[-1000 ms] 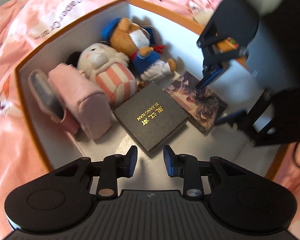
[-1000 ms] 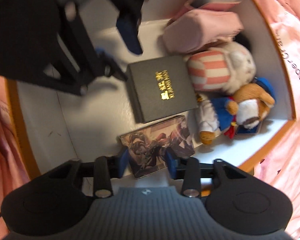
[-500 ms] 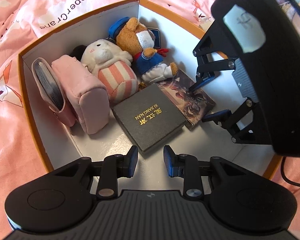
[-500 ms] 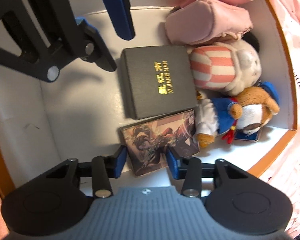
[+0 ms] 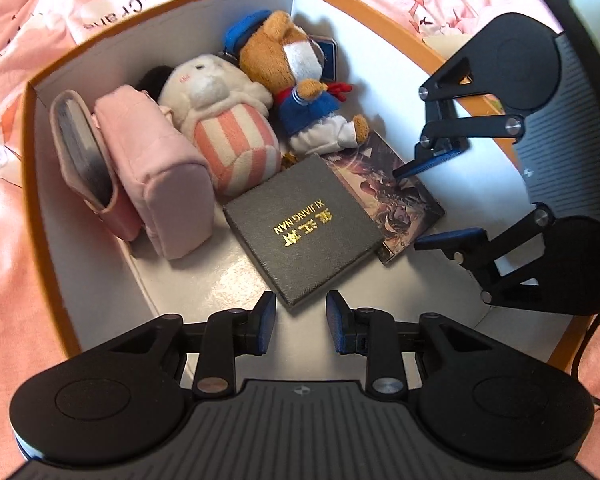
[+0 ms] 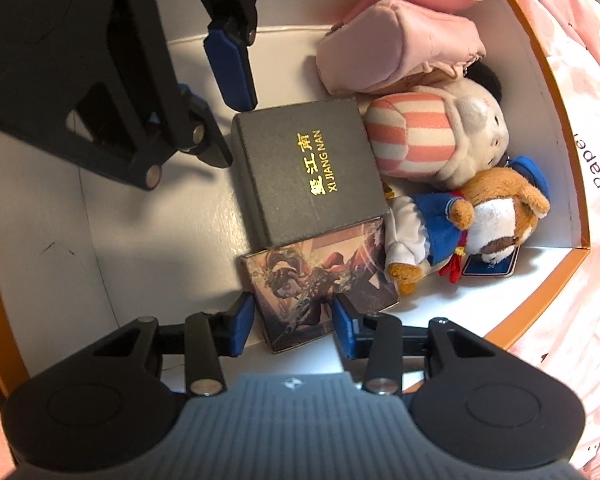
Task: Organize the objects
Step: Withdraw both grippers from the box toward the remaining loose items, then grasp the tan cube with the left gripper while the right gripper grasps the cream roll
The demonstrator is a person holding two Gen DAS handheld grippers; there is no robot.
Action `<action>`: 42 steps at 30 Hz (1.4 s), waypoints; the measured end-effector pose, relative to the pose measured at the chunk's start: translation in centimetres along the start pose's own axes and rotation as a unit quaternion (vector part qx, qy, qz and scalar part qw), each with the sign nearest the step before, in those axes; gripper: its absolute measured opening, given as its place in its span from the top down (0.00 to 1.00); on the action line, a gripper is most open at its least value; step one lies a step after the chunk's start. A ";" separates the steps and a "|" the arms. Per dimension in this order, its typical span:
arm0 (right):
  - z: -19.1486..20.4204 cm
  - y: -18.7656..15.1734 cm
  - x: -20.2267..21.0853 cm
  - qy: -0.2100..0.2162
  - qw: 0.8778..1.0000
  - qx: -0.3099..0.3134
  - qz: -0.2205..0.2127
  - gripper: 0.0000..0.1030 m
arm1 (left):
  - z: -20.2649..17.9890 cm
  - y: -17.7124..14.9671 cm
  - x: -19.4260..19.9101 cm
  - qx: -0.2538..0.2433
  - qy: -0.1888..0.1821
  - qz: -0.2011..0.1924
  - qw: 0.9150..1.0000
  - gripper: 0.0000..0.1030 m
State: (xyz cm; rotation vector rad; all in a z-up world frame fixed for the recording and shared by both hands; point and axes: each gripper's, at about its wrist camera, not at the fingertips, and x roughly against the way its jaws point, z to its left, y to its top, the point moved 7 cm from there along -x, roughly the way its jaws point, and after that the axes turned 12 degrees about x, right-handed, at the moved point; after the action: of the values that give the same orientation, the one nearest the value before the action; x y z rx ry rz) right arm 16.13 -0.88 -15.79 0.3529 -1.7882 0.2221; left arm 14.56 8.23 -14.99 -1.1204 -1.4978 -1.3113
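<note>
In the right wrist view, the illustrated box point(image 6: 320, 284) is seen lying flat at lower centre, its near end straddled by the wide-parted right gripper point(image 6: 294, 320). The left gripper point(image 5: 300, 316) (also parted, empty) is poised nearer the black box point(image 5: 304, 228).

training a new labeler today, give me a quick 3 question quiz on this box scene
1. True or false: the black box with gold lettering lies flat on the floor of the orange-rimmed carton.
2. Which item is nearest the right gripper? A) pink pouch B) illustrated card box C) striped plush
3. Fill in: the bear plush wears a ____ sailor top and cap.

Key
1. True.
2. B; its open fingers flank a corner of that box without closing on it.
3. Blue.
</note>
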 end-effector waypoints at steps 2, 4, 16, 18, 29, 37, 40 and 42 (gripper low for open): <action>0.1 -0.3 1.3 -0.008 1.000 -0.006 -0.016 0.57 | 0.0 0.0 1.0 -0.003 0.001 -0.007 1.000 0.66; -0.1 -0.8 3.3 -0.018 0.999 -0.027 -0.041 0.57 | -0.4 0.1 2.5 -0.009 -0.004 -0.021 1.000 0.66; -5.6 -10.9 14.0 -0.131 0.909 -0.336 -0.208 0.56 | -8.2 3.1 9.5 -0.085 -0.081 -0.157 0.981 0.66; -6.0 -13.9 13.6 -0.149 0.876 -0.402 -0.219 0.56 | -9.6 3.6 9.1 -0.101 -0.085 -0.166 0.977 0.66; -6.8 -22.2 6.9 -0.165 0.773 -0.575 -0.212 0.57 | -13.3 8.8 2.3 -0.205 -0.037 -0.141 0.968 0.40; -8.2 -25.1 2.3 -0.167 0.761 -0.598 -0.187 0.48 | -14.0 11.9 -3.9 -0.317 0.023 -0.065 0.946 0.25; -8.5 -25.6 1.4 -0.157 0.761 -0.599 -0.194 0.46 | -14.0 12.5 -5.8 -0.346 0.034 -0.040 0.937 0.22; -8.8 -25.6 1.2 -0.153 0.764 -0.595 -0.199 0.45 | -13.7 13.1 -6.8 -0.349 0.043 -0.027 0.936 0.21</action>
State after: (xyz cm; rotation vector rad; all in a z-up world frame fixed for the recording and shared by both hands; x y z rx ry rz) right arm 32.97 -22.05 -13.43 -0.1888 -1.7525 -1.3095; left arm 29.33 -5.29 -16.76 -1.4306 -1.0084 -1.9849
